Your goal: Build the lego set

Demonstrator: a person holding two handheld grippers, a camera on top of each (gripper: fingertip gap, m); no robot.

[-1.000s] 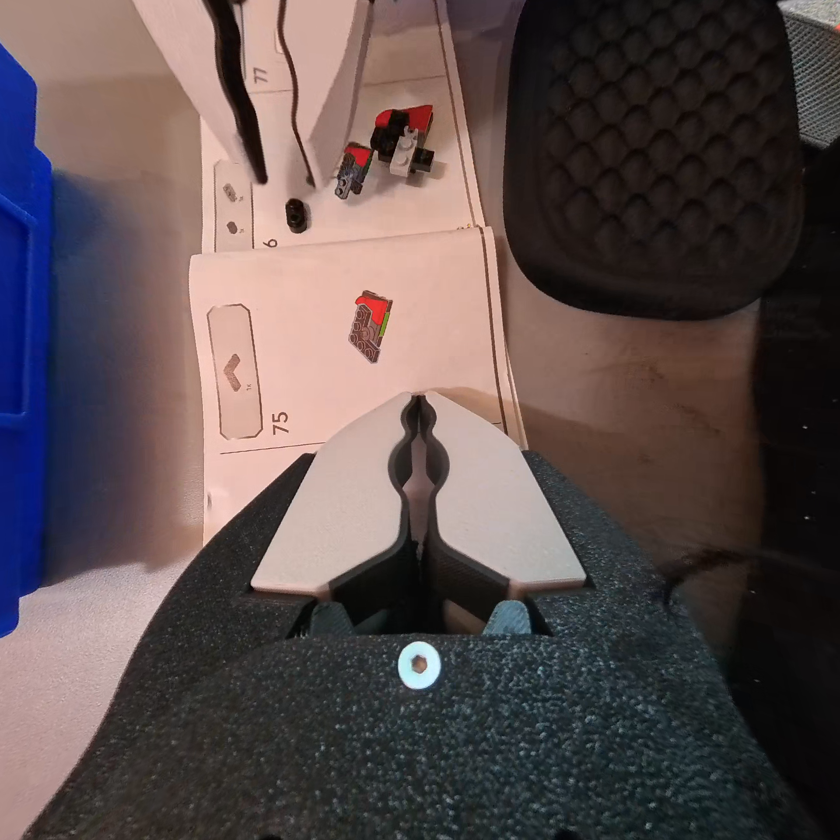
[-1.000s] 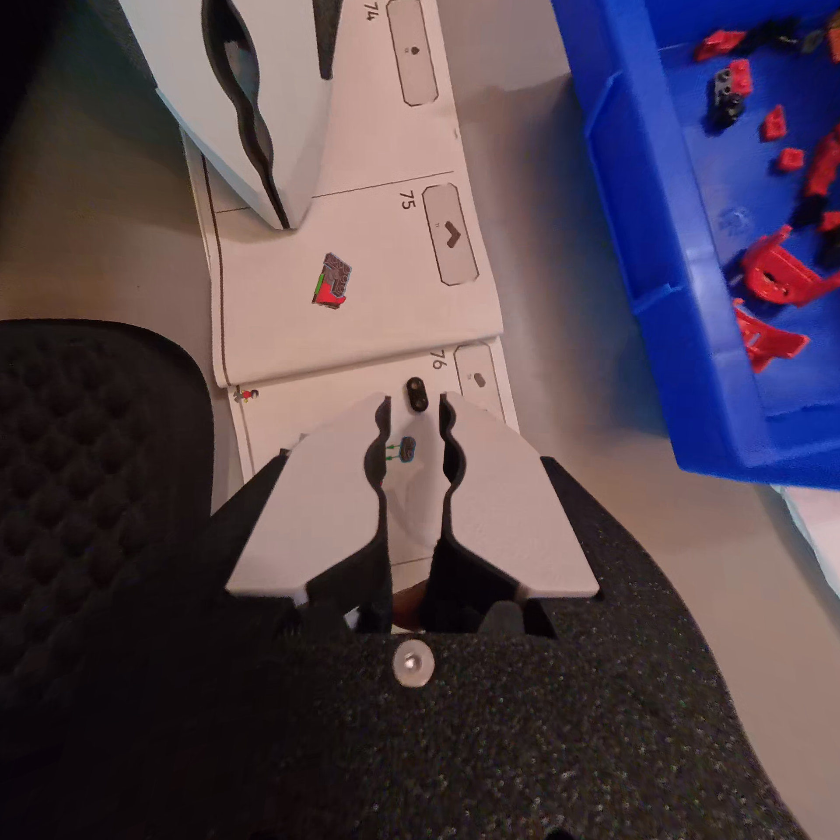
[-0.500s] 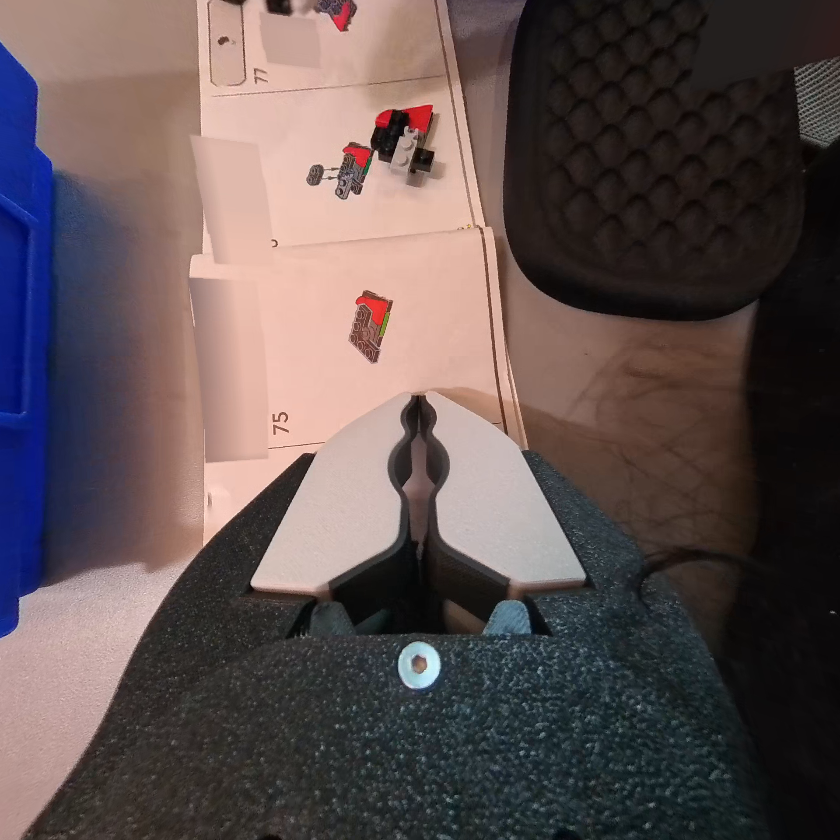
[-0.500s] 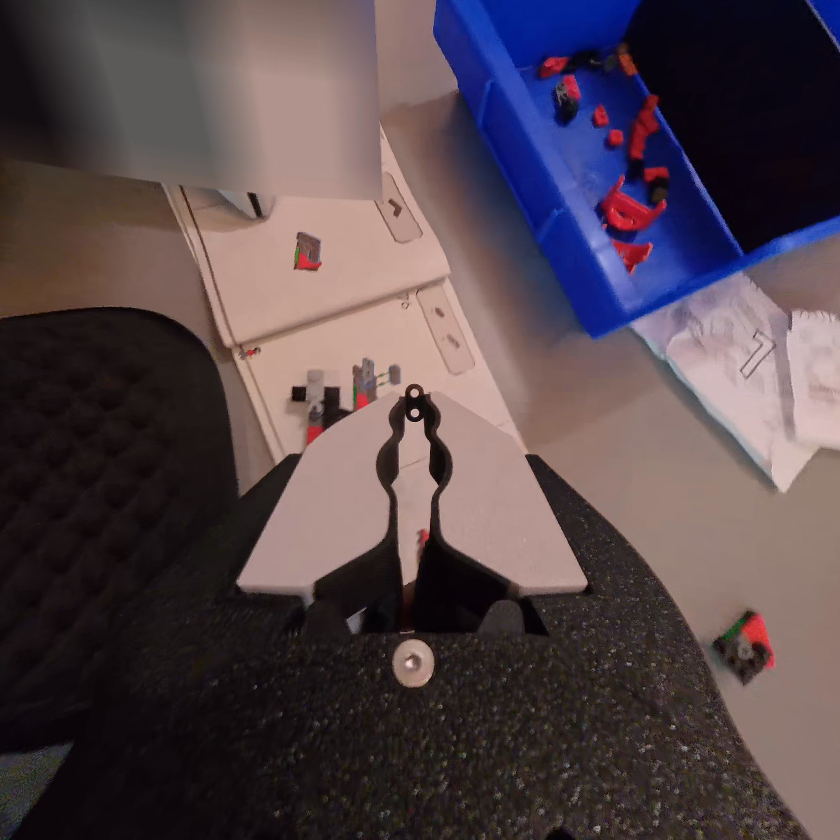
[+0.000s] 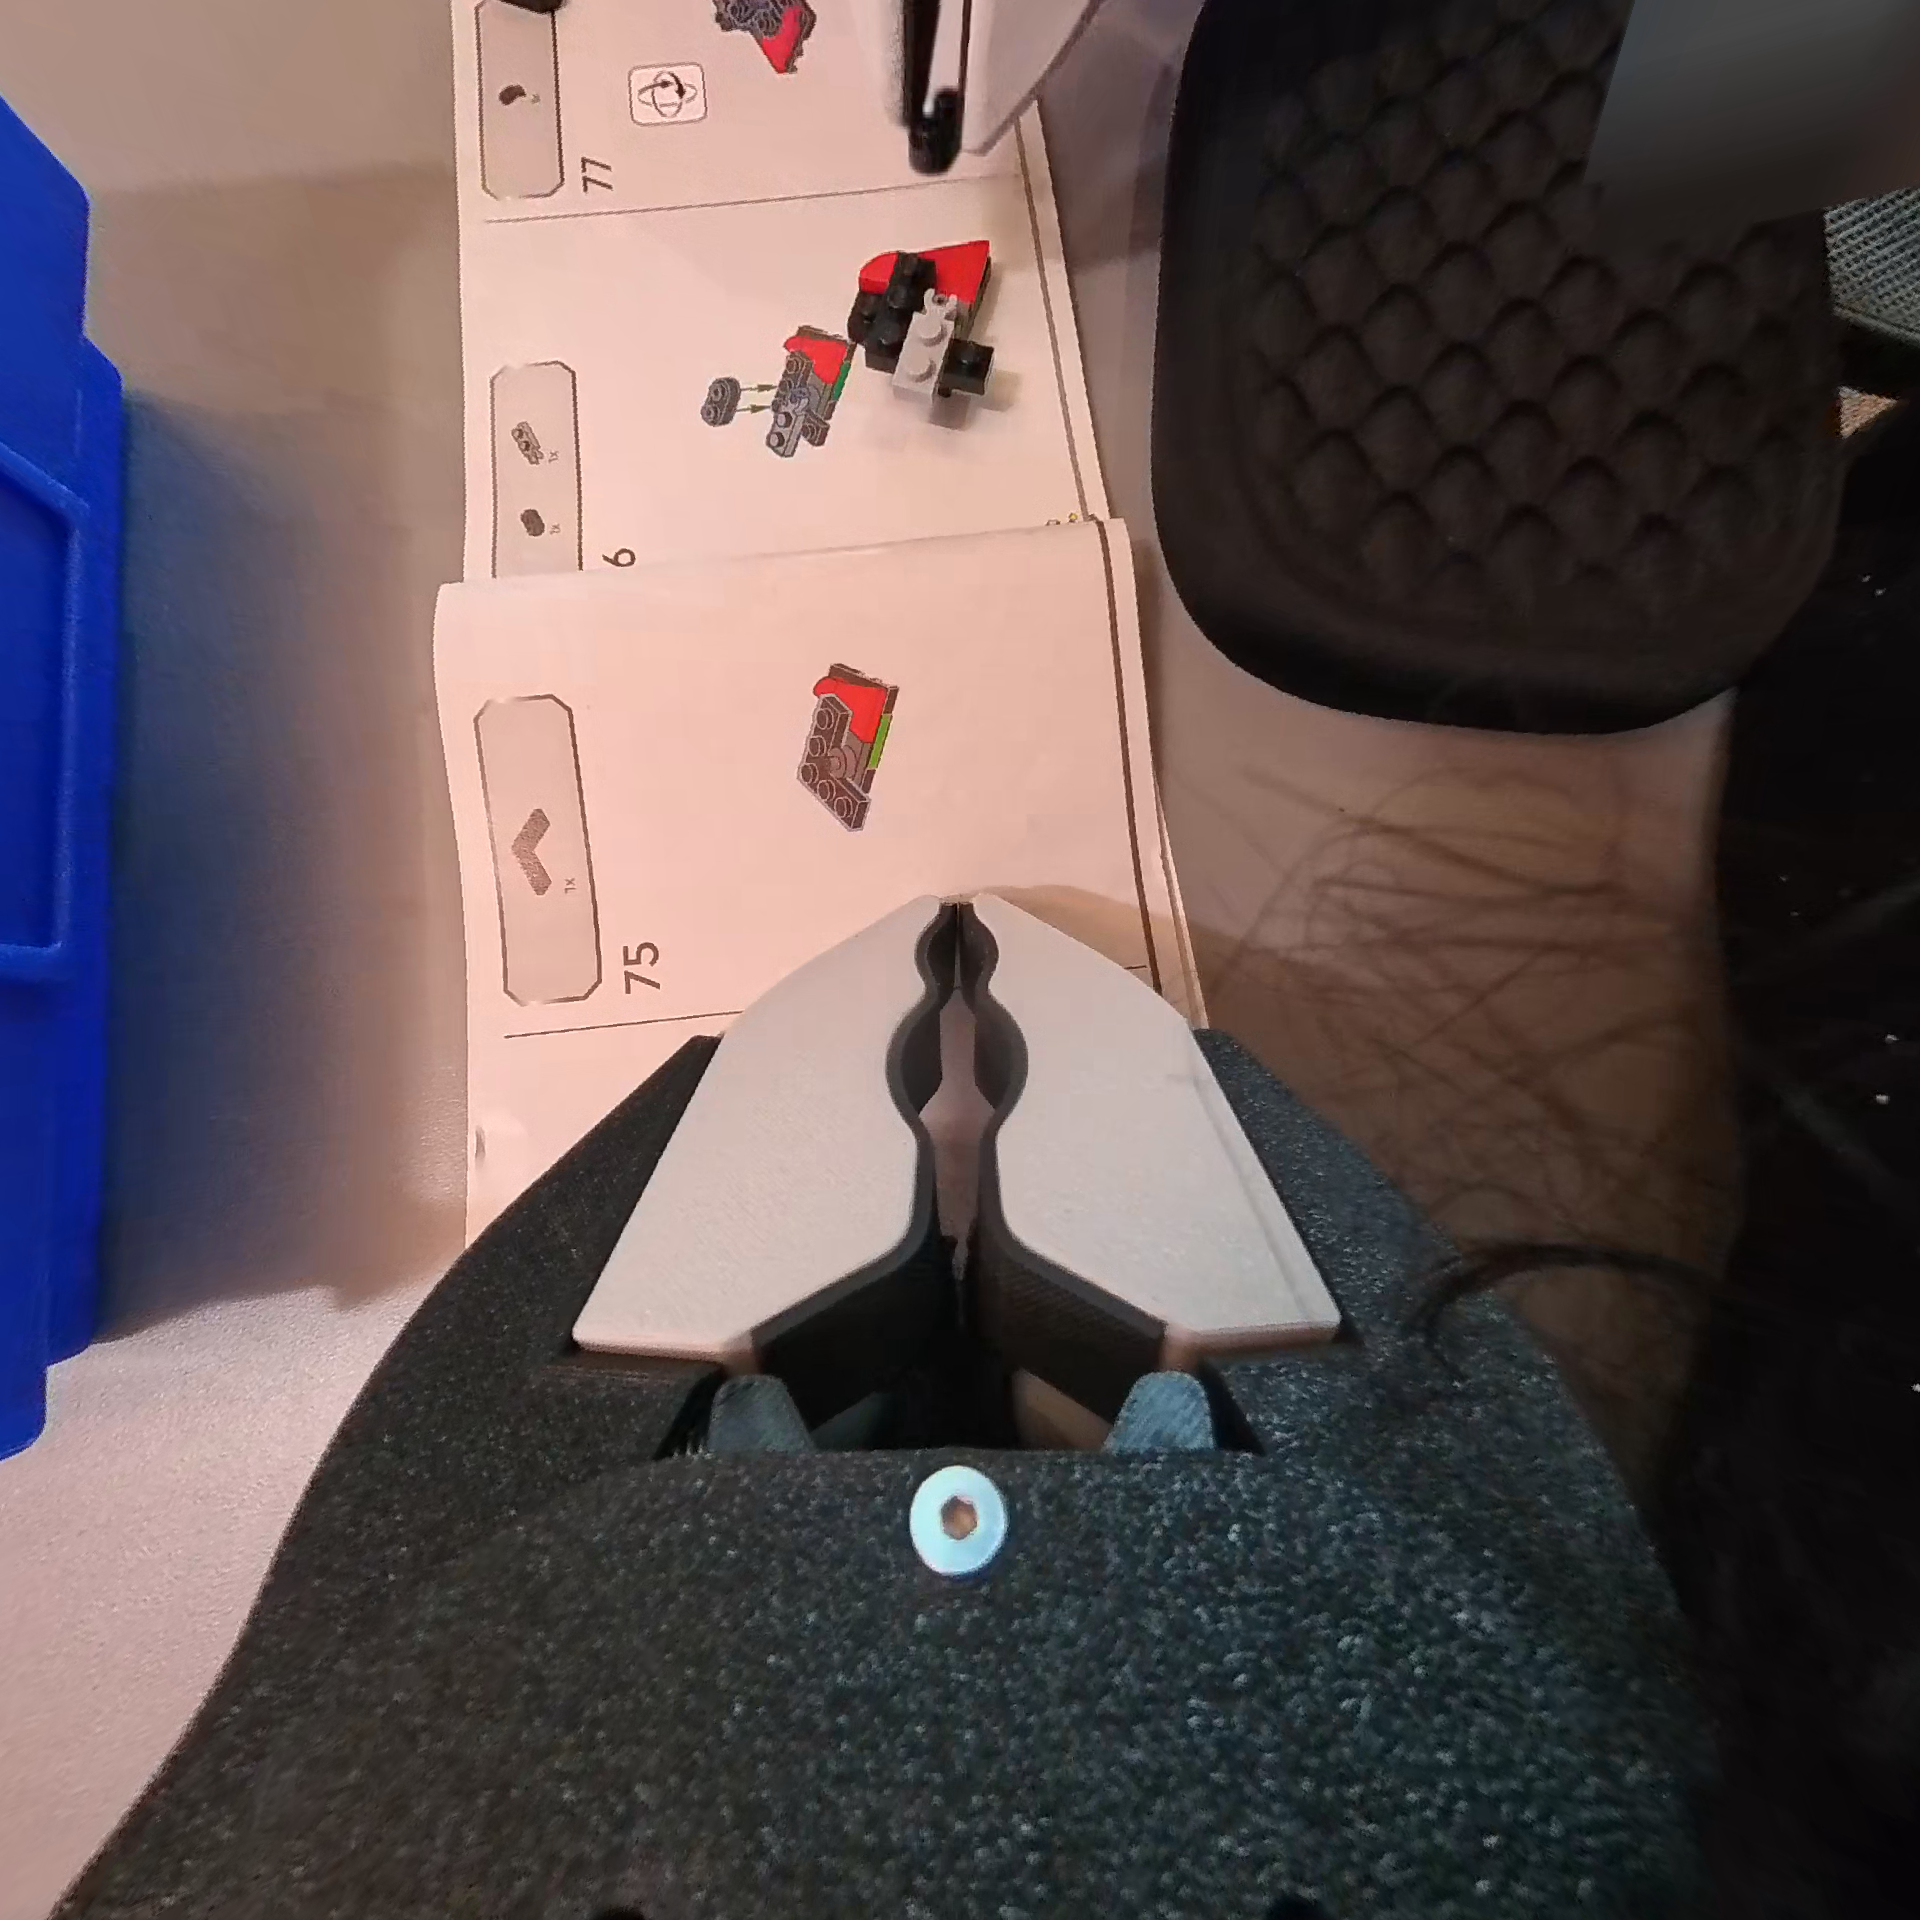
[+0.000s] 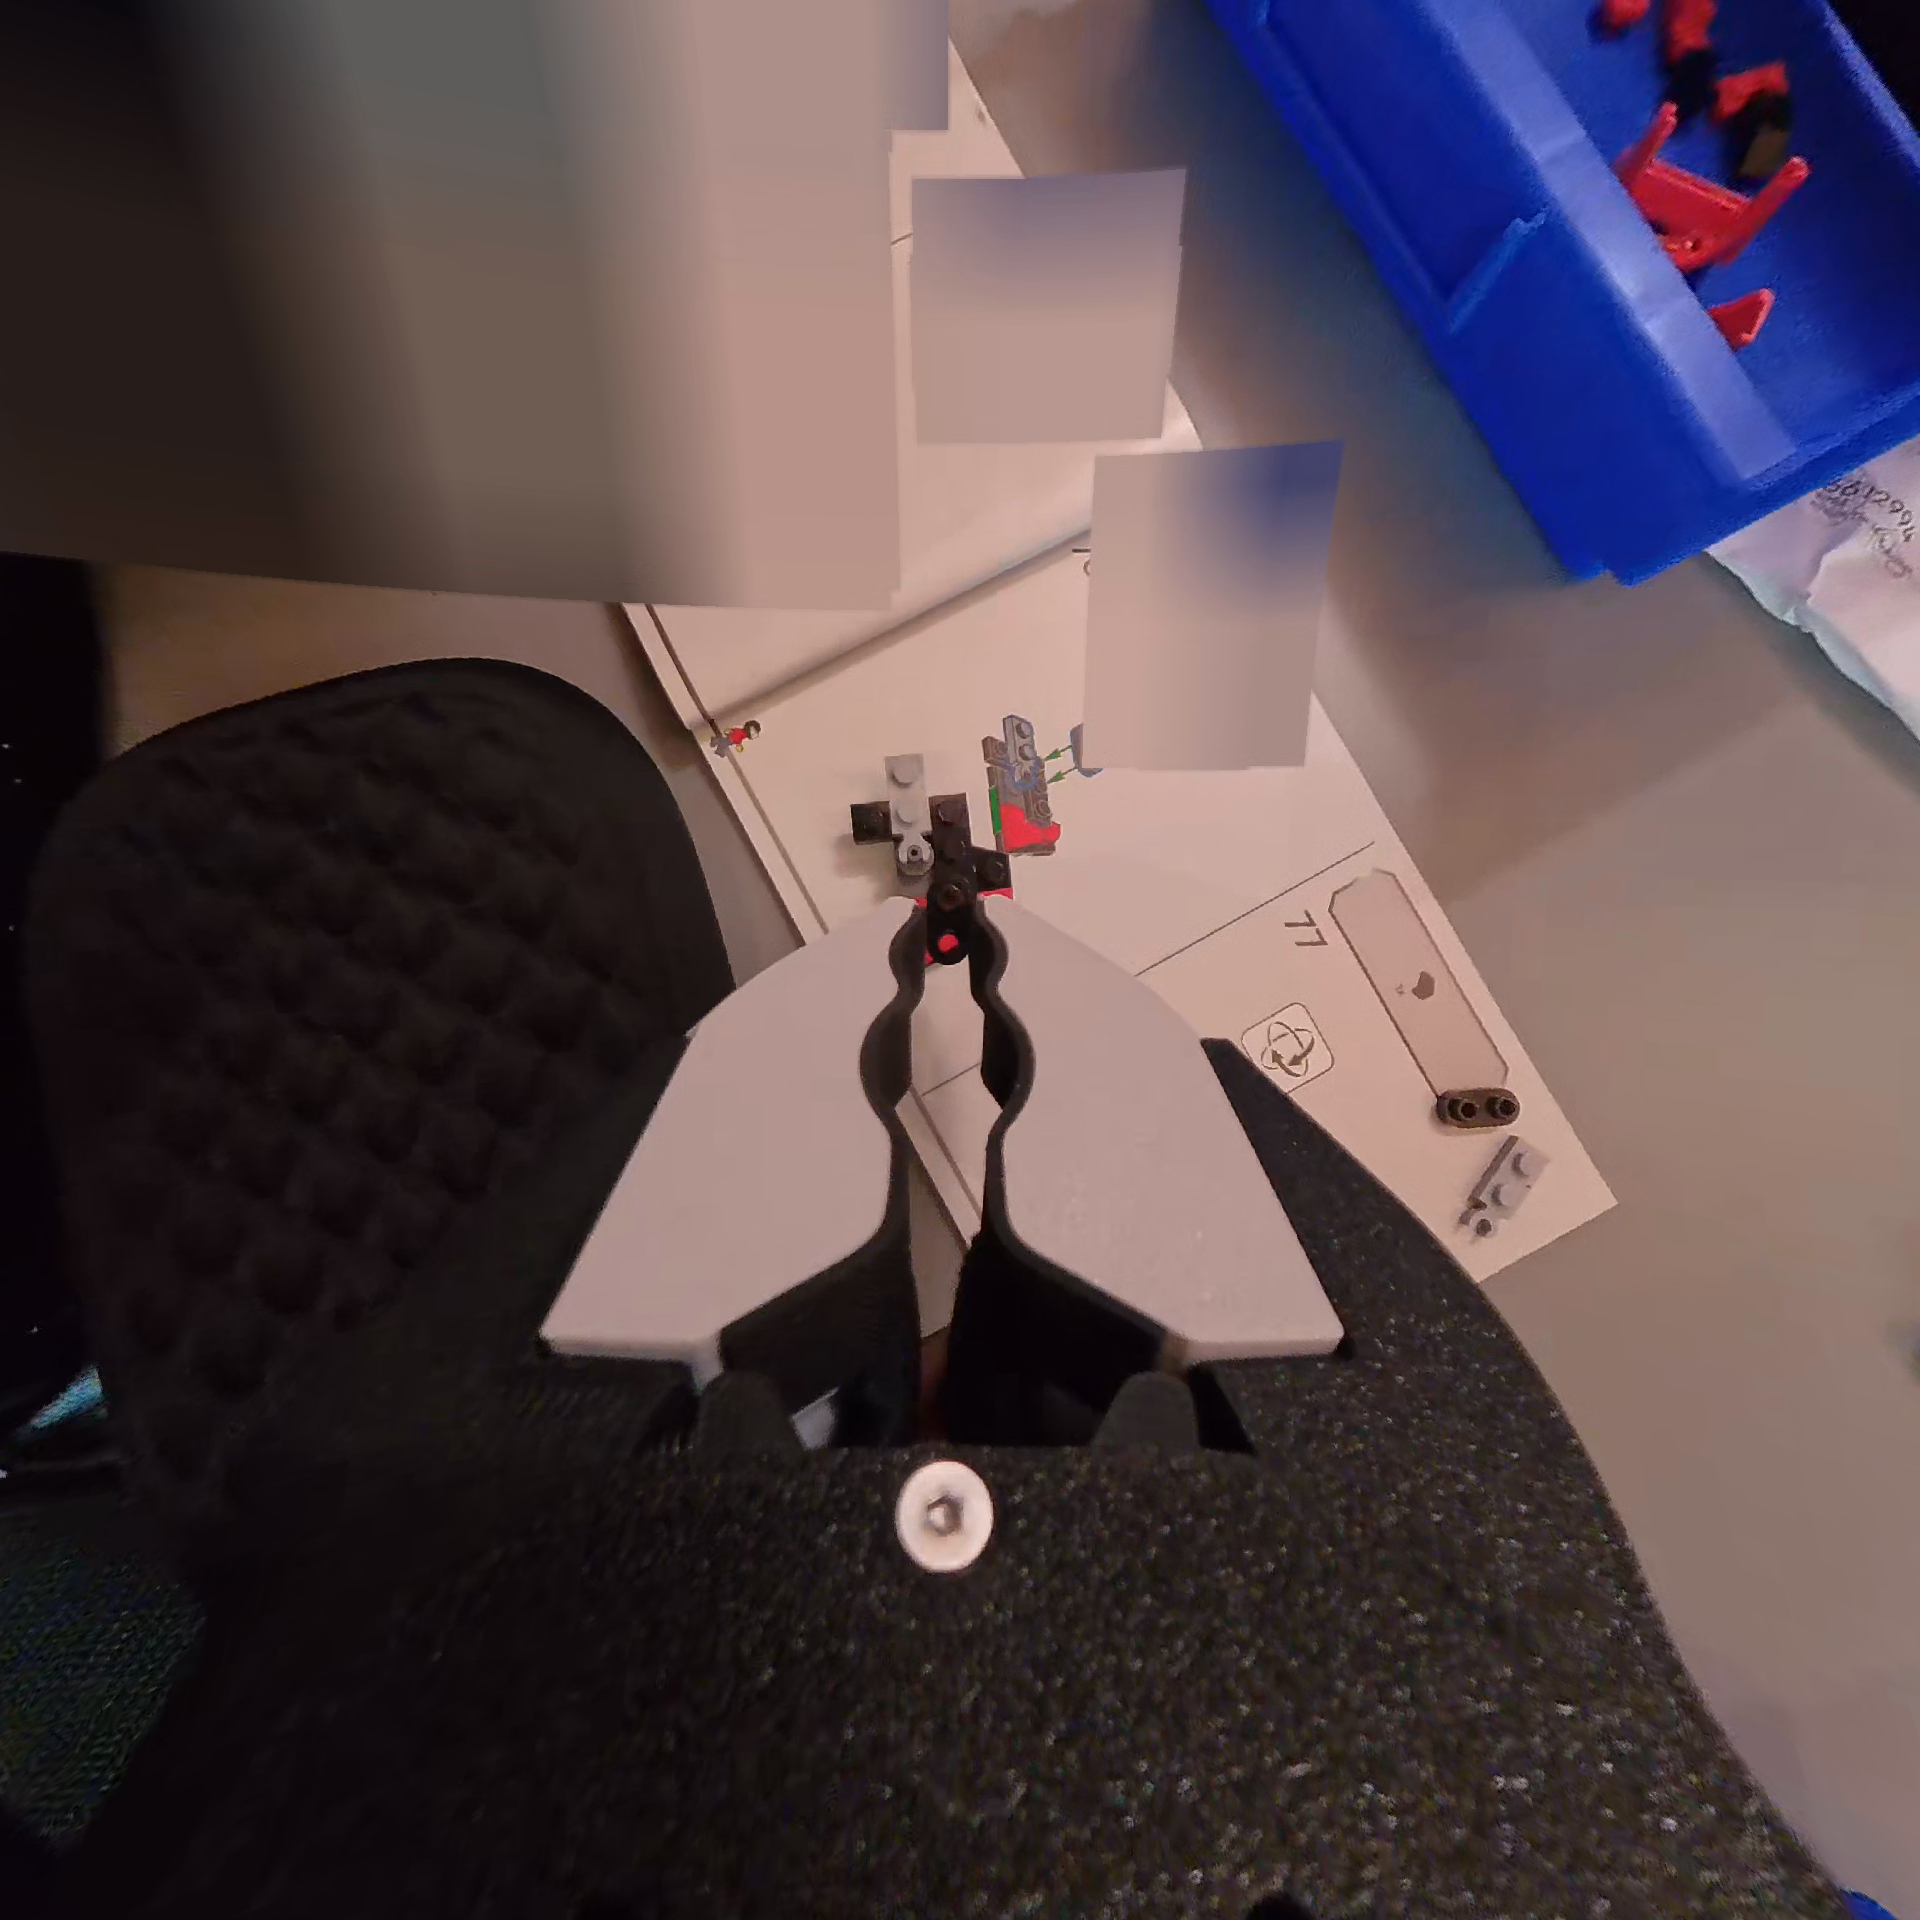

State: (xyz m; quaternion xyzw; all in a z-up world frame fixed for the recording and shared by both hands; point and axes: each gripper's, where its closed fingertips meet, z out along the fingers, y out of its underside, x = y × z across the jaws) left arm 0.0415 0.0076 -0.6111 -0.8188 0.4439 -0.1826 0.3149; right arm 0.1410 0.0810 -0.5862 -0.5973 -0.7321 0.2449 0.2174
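Observation:
A small red, black and grey lego assembly lies on the open instruction booklet. My left gripper is shut and empty, resting low over the booklet's near page. My right gripper is shut on a small black two-hole piece and holds it right at the near side of the assembly. I cannot tell whether the piece touches the assembly. In the left wrist view the right gripper shows at the top edge, just beyond the assembly.
A blue bin with red and black pieces stands at the right gripper's far right; its wall is left of the left gripper. A black foam pad lies beside the booklet. A dark two-hole piece and grey plate lie on the page. One gripper's finger ends stand about 12 cm off the other's.
My right gripper shut on the black piece that lay on the booklet, lifted it and carried it to the assembly. My left gripper has stayed shut and still.

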